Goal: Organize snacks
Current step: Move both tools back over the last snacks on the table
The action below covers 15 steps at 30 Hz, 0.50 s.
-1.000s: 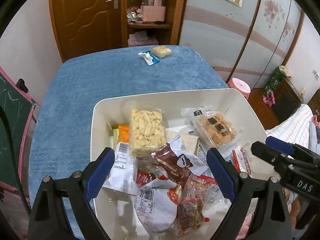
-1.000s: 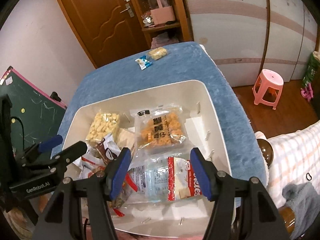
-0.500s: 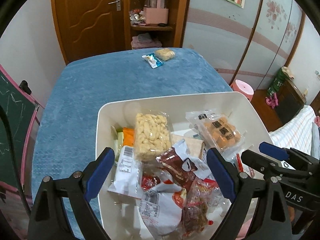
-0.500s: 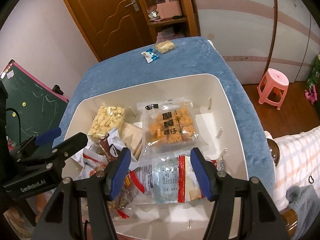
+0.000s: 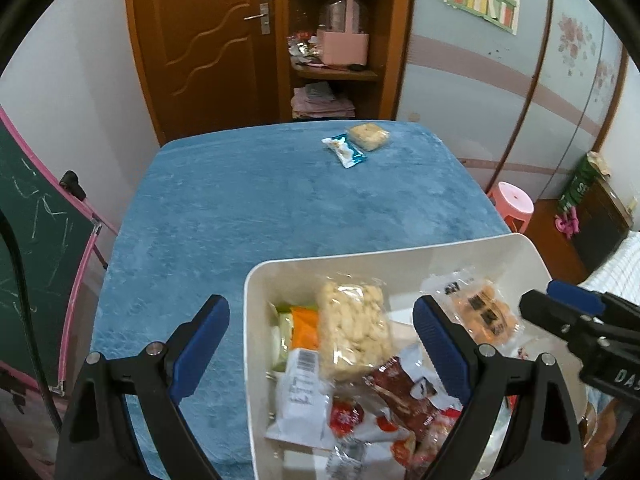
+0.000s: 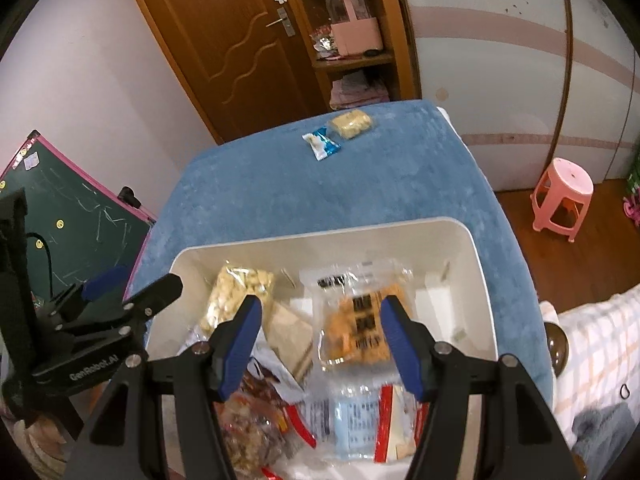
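Both tools spread wide, nothing gripped: left tool [image 5: 320, 336] straddles the bin's [image 5: 400, 258] left wall, right tool [image 6: 320, 328] hovers over snack packs [image 6: 360, 328] in the bin. Bin sits at near end of blue counter [image 5: 260, 208]. Far end: blue packet [image 5: 345, 149] & yellow pack [image 5: 368, 136], touching.

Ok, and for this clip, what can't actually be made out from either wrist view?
- Snacks at the near end of the white bin: cut off by the lower frame edge and covered by the right gripper in its own view.
- Print on the orange snack bag: motion-blurred in the right wrist view.
- Items under the puffed-snack bag: mostly hidden in the left wrist view.
- The blue sachet label: too small.
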{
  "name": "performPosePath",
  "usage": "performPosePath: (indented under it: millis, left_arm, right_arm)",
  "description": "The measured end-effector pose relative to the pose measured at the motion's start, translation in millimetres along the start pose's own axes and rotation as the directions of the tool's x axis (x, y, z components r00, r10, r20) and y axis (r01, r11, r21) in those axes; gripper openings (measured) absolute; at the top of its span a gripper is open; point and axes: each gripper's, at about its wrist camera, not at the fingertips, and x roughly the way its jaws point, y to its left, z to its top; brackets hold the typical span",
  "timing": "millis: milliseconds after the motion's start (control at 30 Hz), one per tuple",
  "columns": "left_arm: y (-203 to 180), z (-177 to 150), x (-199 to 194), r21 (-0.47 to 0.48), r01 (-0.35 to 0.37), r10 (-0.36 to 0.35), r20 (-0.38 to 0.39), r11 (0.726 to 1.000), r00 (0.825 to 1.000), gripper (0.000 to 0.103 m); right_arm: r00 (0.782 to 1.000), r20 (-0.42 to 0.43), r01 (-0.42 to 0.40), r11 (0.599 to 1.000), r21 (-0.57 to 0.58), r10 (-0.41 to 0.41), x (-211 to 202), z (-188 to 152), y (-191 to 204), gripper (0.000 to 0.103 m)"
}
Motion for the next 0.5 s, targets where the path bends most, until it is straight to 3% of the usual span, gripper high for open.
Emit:
performPosePath:
  millis: [267,500]
  left_arm:
    - [13,39,1,0.031,-0.027,0.026,0.024,0.999,0.999,0.093]
    - [16,123,-13,0.148,-0.069,0.057,0.090,0.987,0.994,0.093]
  right_arm:
    - [0.998,0.021,0.059,0.991,-0.119,-0.057,-3,41,12,0.062]
    - [0.988,0.123,0.117,0.981,-0.157,-0.098,-30,133,8,0.062]
